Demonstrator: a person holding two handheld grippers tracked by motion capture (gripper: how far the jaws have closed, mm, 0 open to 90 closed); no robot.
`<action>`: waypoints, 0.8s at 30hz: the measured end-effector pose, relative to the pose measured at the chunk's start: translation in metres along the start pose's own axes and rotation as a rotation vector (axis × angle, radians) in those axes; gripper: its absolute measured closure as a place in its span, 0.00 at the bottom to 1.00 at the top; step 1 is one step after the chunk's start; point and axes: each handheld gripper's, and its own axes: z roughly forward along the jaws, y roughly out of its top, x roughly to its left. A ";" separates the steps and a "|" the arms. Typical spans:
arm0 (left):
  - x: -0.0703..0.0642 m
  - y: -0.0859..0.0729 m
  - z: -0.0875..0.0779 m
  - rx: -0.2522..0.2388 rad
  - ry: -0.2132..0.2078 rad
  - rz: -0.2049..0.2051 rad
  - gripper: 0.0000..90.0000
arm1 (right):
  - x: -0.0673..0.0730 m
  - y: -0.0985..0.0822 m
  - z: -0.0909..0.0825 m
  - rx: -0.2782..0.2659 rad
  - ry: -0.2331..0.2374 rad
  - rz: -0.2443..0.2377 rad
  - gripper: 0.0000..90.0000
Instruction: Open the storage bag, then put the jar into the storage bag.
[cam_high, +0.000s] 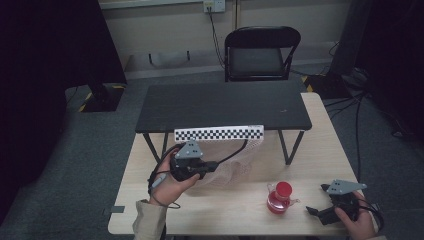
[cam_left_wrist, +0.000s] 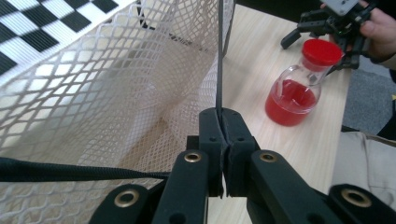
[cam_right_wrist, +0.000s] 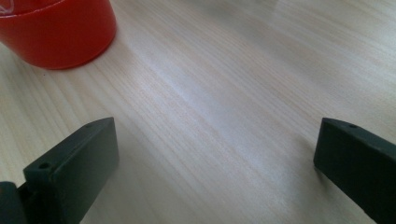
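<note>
On the desk (cam_high: 235, 210) a shelf (cam_high: 222, 105) stands at the far side, a chair (cam_high: 260, 52) behind it. A checkered strip (cam_high: 218, 133) lies along the shelf's near edge, and a net bag (cam_high: 235, 160) hangs under it onto the desk. My left tongs (cam_high: 207, 167) sit at the bag's left, pinching its strap (cam_left_wrist: 218, 56). The flask (cam_high: 280, 197) stands right of the bag, my right tongs (cam_high: 312, 211) just right of it.

Tool (cam_left_wrist: 223, 140) clamped on bag's black strap (cam_left_wrist: 218, 60)
</note>
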 end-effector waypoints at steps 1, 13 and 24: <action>-0.001 0.001 -0.001 0.001 0.000 0.004 0.98 | 0.000 0.000 0.000 0.000 0.000 0.000 0.00; -0.002 0.006 -0.015 -0.037 -0.030 -0.012 0.99 | 0.000 0.000 0.000 0.000 0.000 0.000 0.00; -0.001 0.006 -0.019 -0.041 -0.053 -0.014 0.99 | 0.000 0.000 0.000 0.000 0.002 -0.002 0.00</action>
